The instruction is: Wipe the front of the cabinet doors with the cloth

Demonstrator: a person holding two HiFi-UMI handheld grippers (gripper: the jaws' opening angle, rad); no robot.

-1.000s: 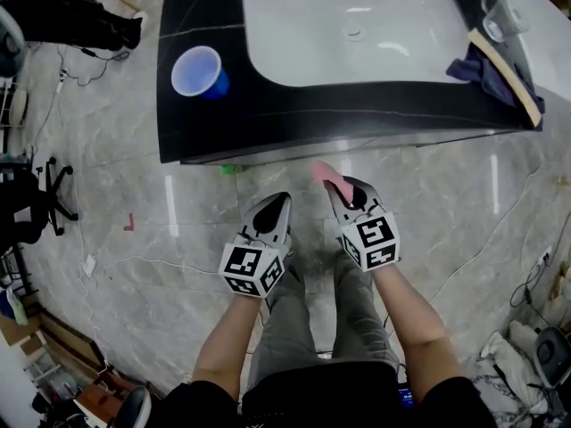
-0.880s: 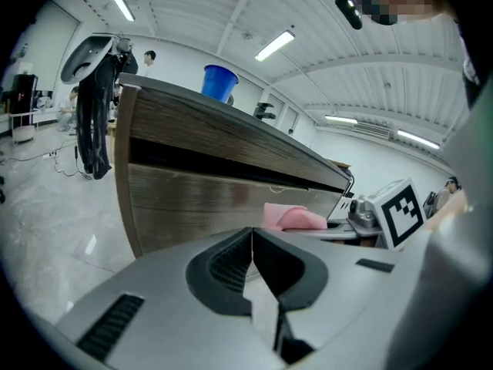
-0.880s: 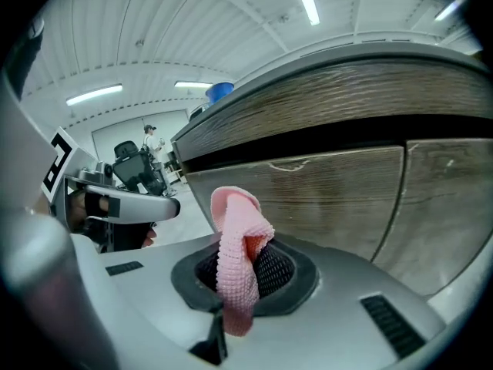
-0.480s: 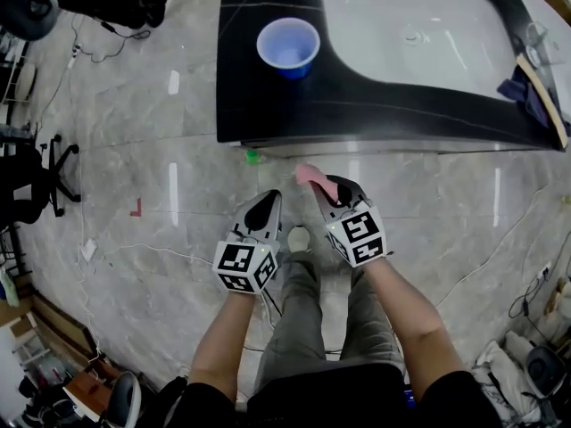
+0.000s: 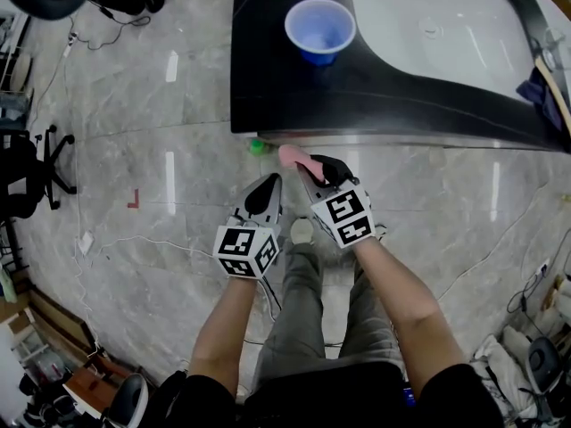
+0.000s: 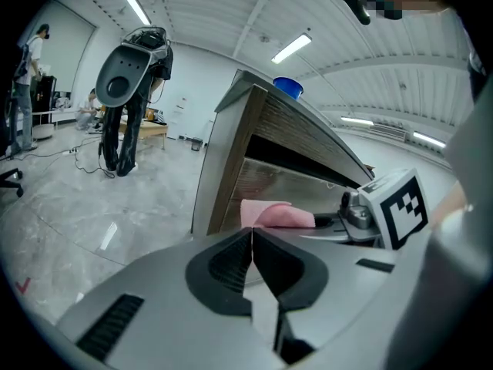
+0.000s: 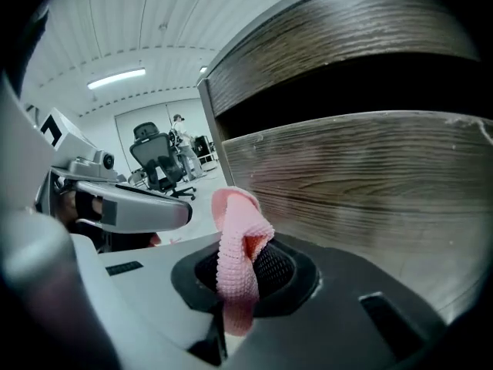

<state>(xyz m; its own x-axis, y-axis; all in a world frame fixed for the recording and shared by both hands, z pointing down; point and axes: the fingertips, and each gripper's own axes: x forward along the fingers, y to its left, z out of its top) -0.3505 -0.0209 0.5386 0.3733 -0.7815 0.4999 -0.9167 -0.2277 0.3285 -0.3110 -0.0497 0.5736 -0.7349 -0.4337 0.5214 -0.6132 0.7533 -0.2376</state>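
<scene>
Right gripper view shows your right tool [image 7: 231, 295] pinching the pink cloth [image 7: 237, 245] in the lower middle of the frame. The cloth is near the wooden cabinet door [image 7: 362, 176] at the right and seems not yet to touch it. Your left tool [image 6: 252, 245] is pressed together, with nothing in it. Lay the loose fold flat on the door below the bench [image 5: 375, 96], press lightly, and wipe along the grain in overlapping passes. Keep the hard tips off the wood.

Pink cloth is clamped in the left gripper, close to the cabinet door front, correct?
No. The right gripper holds the pink cloth, per the right gripper view; the left gripper is shut, empty. Cloth is close to the cabinet door front.
</scene>
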